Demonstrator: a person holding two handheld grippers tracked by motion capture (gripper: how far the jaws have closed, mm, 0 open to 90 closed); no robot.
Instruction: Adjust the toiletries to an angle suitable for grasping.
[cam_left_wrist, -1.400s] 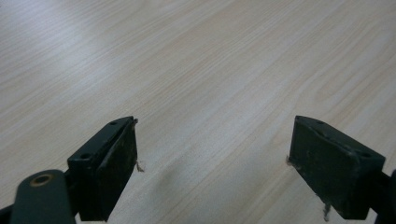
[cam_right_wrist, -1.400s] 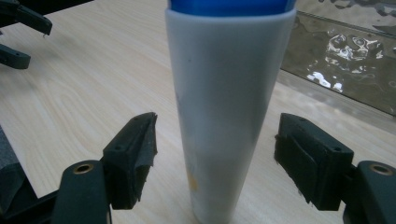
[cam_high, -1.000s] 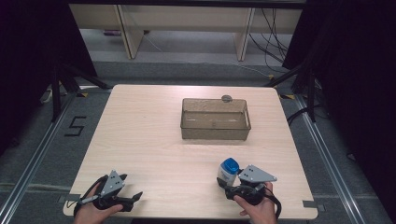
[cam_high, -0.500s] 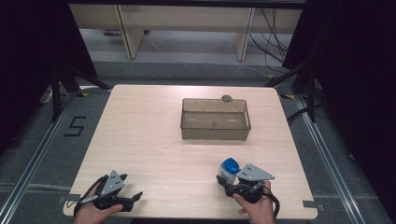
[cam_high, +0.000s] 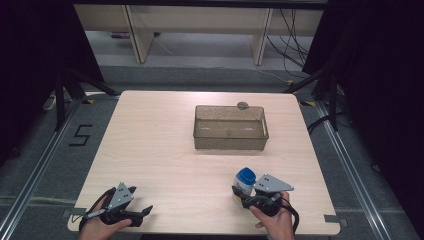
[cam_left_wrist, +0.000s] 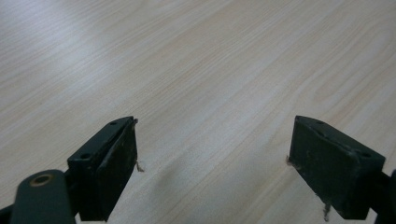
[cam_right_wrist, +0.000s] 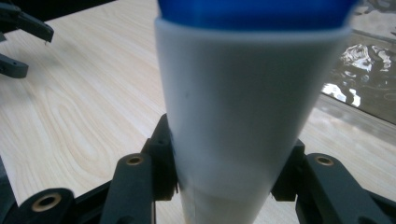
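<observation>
Since the earlier high view, both hands keep their places while the right gripper (cam_high: 242, 192) has just been closing its jaws onto the white bottle with a blue cap (cam_high: 244, 180), which stands upright near the table's (cam_high: 165, 135) front edge, the clear bin (cam_high: 230, 128) well beyond it. Left gripper view: the left gripper (cam_left_wrist: 212, 154) rests with jaws apart over bare wood. Right gripper view: both pads press the bottle's lower body, its long axis vertical between them.
</observation>
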